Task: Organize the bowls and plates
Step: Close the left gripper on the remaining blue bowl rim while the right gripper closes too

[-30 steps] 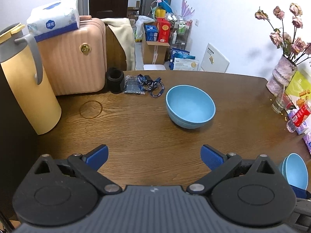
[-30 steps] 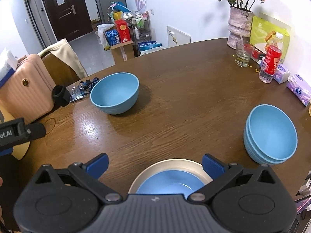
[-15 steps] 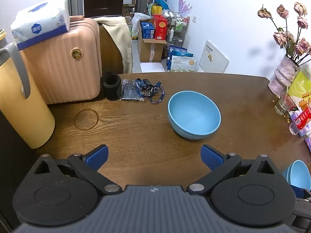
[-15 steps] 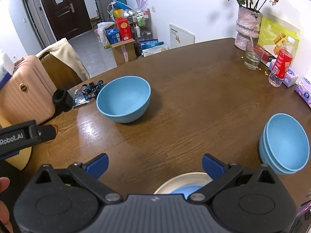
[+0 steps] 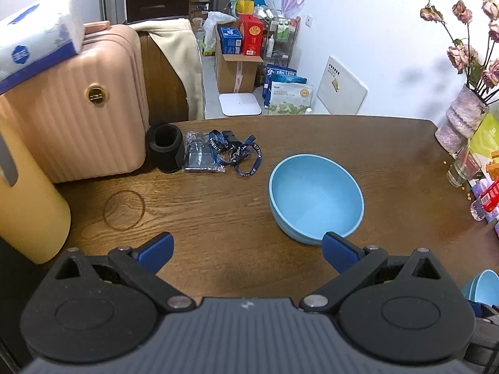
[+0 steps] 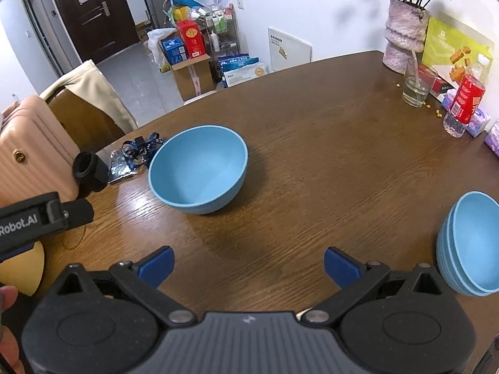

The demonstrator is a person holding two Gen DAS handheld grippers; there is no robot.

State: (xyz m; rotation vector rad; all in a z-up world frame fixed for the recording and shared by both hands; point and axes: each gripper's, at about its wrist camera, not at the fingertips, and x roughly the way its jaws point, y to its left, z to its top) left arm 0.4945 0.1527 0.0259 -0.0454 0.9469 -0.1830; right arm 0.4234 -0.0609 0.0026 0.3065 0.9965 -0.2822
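Observation:
A single light-blue bowl (image 5: 315,196) stands upright on the brown wooden table (image 5: 218,218); it also shows in the right wrist view (image 6: 199,168). My left gripper (image 5: 248,251) is open and empty, just short of the bowl, whose near rim is by my right fingertip (image 5: 338,251). My right gripper (image 6: 248,266) is open and empty over bare table. A stack of nested light-blue bowls (image 6: 471,243) sits to its right and shows at the edge of the left wrist view (image 5: 485,288). The left gripper's body (image 6: 40,216) shows at the right wrist view's left edge.
A yellow jug (image 5: 28,205), a pink suitcase (image 5: 78,115), a black cuff (image 5: 165,148) and a blue lanyard (image 5: 232,151) lie at the table's left. A vase (image 6: 404,40), a glass (image 6: 418,84) and a red-labelled bottle (image 6: 464,103) stand at the far right.
My left gripper has moved forward toward the single bowl. My right gripper has moved forward, so the metal dish with a blue bowl below it has slid out of view.

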